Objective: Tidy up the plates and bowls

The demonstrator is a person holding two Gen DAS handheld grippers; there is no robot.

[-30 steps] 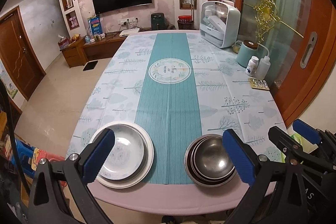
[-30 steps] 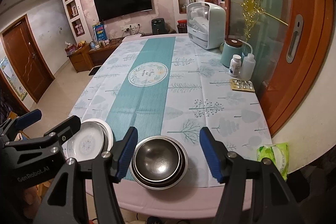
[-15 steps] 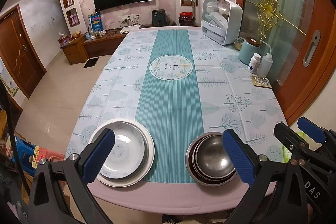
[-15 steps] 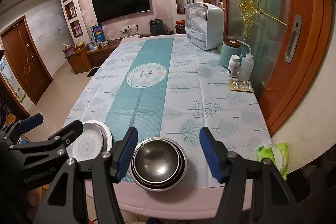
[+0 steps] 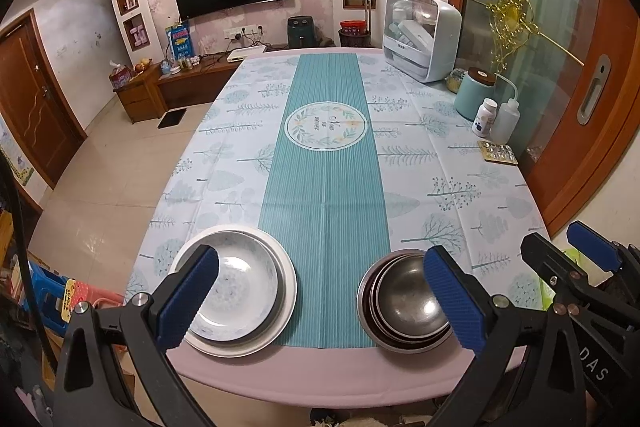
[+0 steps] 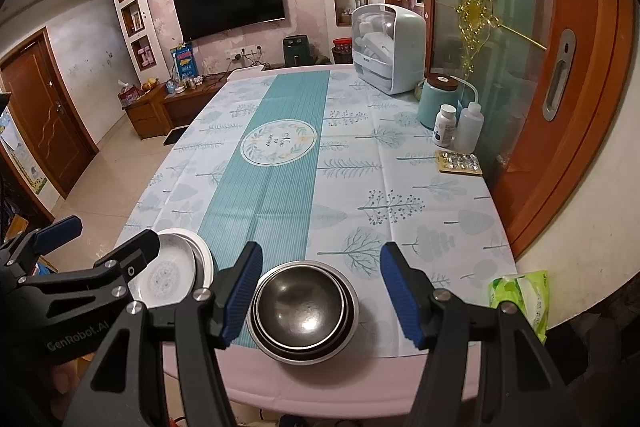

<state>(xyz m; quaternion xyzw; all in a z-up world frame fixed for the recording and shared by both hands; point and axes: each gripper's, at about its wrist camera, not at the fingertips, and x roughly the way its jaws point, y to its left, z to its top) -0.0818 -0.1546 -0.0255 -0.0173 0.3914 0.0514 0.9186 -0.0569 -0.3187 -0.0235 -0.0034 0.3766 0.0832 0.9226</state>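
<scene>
I have both tools up over the near edge of the tabletop (image 5: 440, 163), neither touching anything. My left hand-held gripper (image 5: 320, 301) has its blue pads spread wide and holds nothing; the stack of white plates (image 5: 244, 291) sits just ahead of its left finger, partly hidden behind that pad, and the nested steel bowls (image 5: 400, 303) sit just ahead of its right finger. My right hand-held gripper (image 6: 320, 297) is likewise wide and empty, and from its camera the steel bowls (image 6: 304, 307) lie directly ahead, framed between the two fingers but apart from them. The plates (image 6: 176, 269) are off to its left, beyond the left hand-held gripper (image 6: 60, 255), which crosses the lower left of that view. Plates and bowls rest on either side of the teal runner (image 5: 326, 183), near each other but not touching. Far ahead and to the right of both tools stand a white dish cabinet (image 6: 388, 49), a teal canister (image 6: 438, 101) and two bottles (image 6: 456, 127).
</scene>
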